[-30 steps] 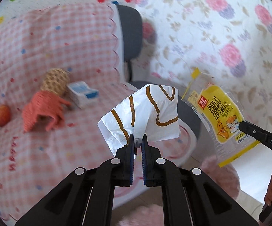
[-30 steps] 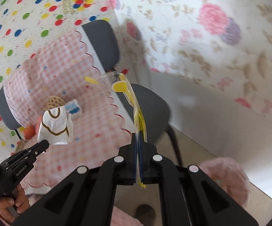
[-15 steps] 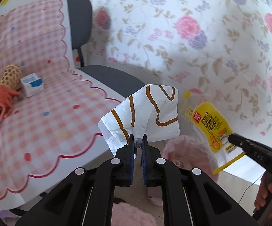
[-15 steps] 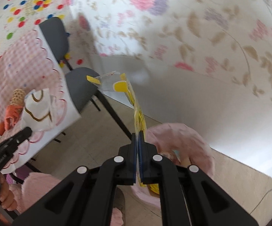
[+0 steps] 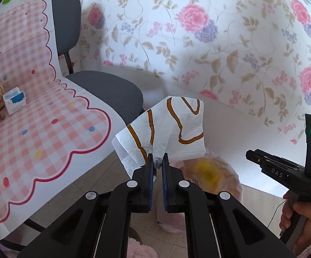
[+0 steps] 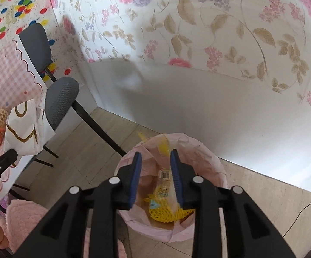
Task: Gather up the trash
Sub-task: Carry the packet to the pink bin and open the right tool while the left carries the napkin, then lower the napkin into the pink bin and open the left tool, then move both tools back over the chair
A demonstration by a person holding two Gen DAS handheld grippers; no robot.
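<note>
The right gripper (image 6: 155, 157) hangs above the pink-lined bin (image 6: 220, 172), tilted down toward the floor, its blue-padded jaws spread wide with nothing between the pads. In the left wrist view it shows at the right edge, held level by the person's right hand (image 5: 301, 217) low at the handle. Directly below and just beyond its fingertips lies the yellow snack packet (image 6: 166, 195), inside the bin; its long axis runs from the near side of the bin toward the far rim, with a yellow strip rising at the far end. The edges are blurred, so I cannot tell whether it has settled.

The left gripper (image 5: 157, 161) points forward and slightly down, jaws drawn narrow and pinching the lower edge of the white wrapper with brown lines (image 5: 166, 129). The wrapper stands up from the fingertips, fanning wider toward the top, crumpled and roughly upright. It sits above and to the left of the bin, of which only a blurred pink part shows behind it.

Farther left stands the table with the pink checked cloth (image 5: 47, 133), carrying a small blue-and-white carton (image 5: 15, 103), and behind it a grey chair (image 5: 105, 90) against the floral wall (image 5: 220, 43).
</note>
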